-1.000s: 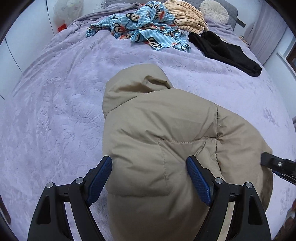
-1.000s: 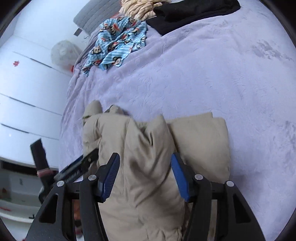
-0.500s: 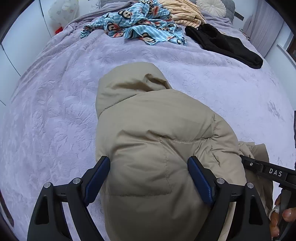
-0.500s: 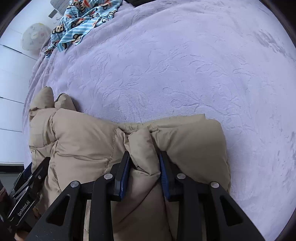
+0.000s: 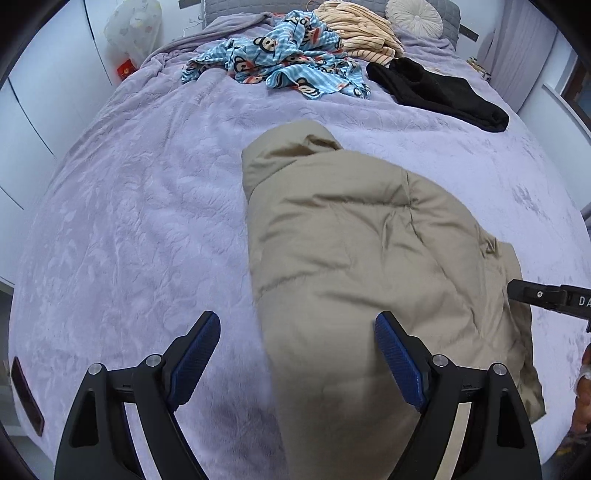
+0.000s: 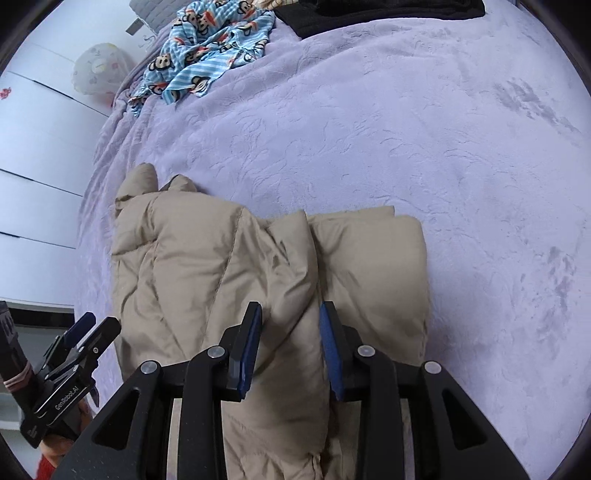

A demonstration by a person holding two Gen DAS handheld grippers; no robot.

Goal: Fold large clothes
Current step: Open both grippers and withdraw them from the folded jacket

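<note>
A beige puffer jacket point(image 5: 354, 251) lies folded on the purple bedspread point(image 5: 140, 206), its hood toward the pillows. My left gripper point(image 5: 297, 354) is open and wide; its jaws stand over the jacket's near left edge without holding it. My right gripper point(image 6: 290, 339) is shut on a raised fold of the jacket point(image 6: 221, 273) at its near edge. The right gripper's tip shows at the right edge of the left wrist view point(image 5: 546, 299). The left gripper shows at the lower left of the right wrist view point(image 6: 79, 336).
A blue monkey-print garment point(image 5: 284, 62), a striped cream garment point(image 5: 358, 33) and a black garment point(image 5: 439, 92) lie near the head of the bed, with a round cushion point(image 5: 413, 16). White wardrobe doors point(image 5: 40, 92) stand to the left.
My right gripper closed on a fold of the jacket. My left gripper shifted left, so the jacket now lies more to its right, flatter on the bed.
</note>
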